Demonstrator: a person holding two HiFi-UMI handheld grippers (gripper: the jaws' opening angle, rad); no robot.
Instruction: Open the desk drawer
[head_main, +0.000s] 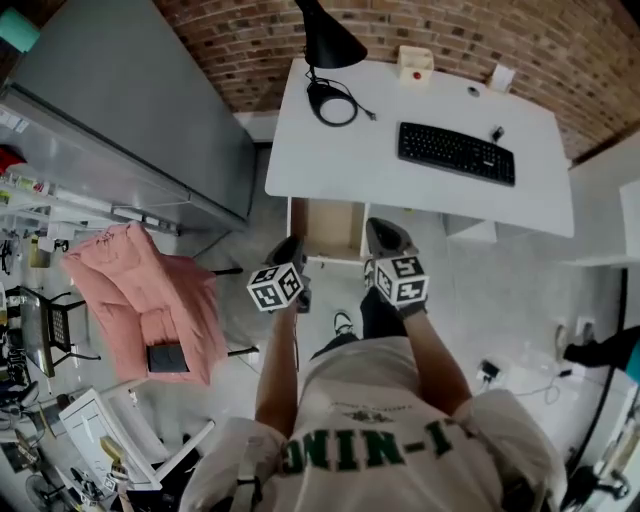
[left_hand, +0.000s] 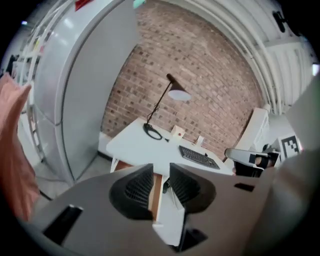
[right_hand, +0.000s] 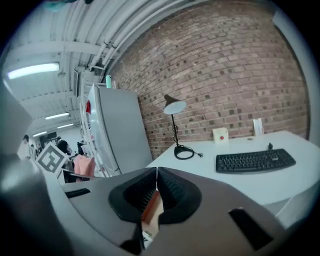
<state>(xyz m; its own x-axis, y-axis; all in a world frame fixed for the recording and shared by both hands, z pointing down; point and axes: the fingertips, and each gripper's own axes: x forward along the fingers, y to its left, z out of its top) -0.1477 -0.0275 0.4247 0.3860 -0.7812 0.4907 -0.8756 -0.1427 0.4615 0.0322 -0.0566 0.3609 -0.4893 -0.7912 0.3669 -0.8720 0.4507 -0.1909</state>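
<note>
The white desk (head_main: 420, 110) stands against a brick wall. Under its left part a wooden drawer (head_main: 330, 228) is pulled out, its light-brown inside showing. My left gripper (head_main: 288, 248) hangs in the air just in front of the drawer's left corner. Its jaws (left_hand: 161, 172) stand open with a clear gap and nothing in it; the drawer (left_hand: 156, 192) shows through that gap. My right gripper (head_main: 386, 236) floats beside the drawer's right corner. Its pads (right_hand: 157, 172) meet at the tips and hold nothing, with the drawer's wood (right_hand: 151, 210) below them.
On the desk are a black lamp (head_main: 328, 45), a coiled cable (head_main: 332, 103), a black keyboard (head_main: 455, 152) and a small white box with a red button (head_main: 414, 63). A tall grey cabinet (head_main: 130, 100) stands left of the desk. A chair with a pink jacket (head_main: 150, 300) is at my left.
</note>
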